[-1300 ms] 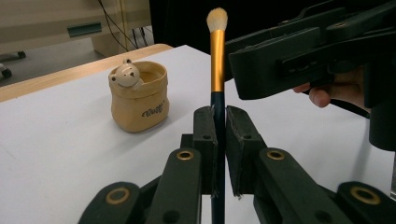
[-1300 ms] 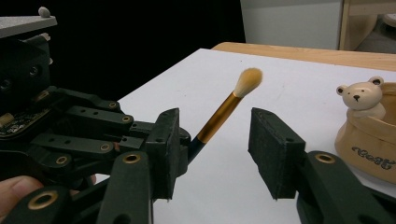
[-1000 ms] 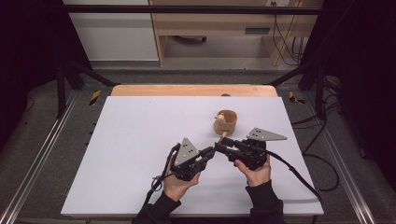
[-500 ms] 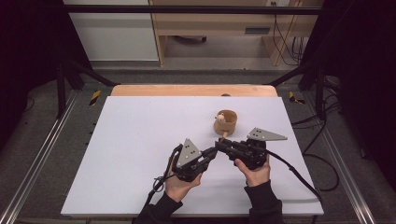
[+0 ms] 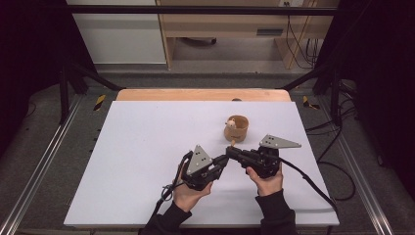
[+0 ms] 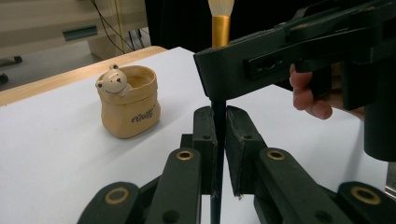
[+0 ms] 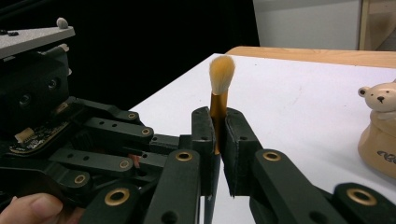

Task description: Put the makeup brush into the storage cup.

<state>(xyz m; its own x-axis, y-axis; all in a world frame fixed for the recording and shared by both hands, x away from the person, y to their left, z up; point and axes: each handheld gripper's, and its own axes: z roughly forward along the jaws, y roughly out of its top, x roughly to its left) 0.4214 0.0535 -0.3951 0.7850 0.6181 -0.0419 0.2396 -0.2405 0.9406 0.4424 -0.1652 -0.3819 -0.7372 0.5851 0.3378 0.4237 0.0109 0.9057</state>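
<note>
Both hands sit at the near middle of the white table [image 5: 147,147], the left tongs [image 5: 222,160] and right tongs [image 5: 230,152] meeting tip to tip just in front of a small tan pot [image 5: 236,129] with a bear figure on its rim.

Between them stands a small brush [image 7: 219,93]: pale bristle tuft on top, gold ferrule below it, thin dark handle running down. In the right gripper view the right tongs are closed narrow on the brush, the pads clamping it at the ferrule and the top of the handle, with the tuft standing upright above them. In the left gripper view the left tongs are closed narrow on the dark handle lower down, and the right tongs cross in front, above them, with the ferrule and tuft rising over that black body. So the 2 tongs hold the 1 brush together, upright, the right above the left.

The pot stands on the table just beyond the brush, apart from it, its bear facing the near side.

Compared with 1.0 s and 0.5 s ago, little differs: the hands, both tongs and the pot lie in the same places in the high view, and the tips remain joined at the same spot.
</note>
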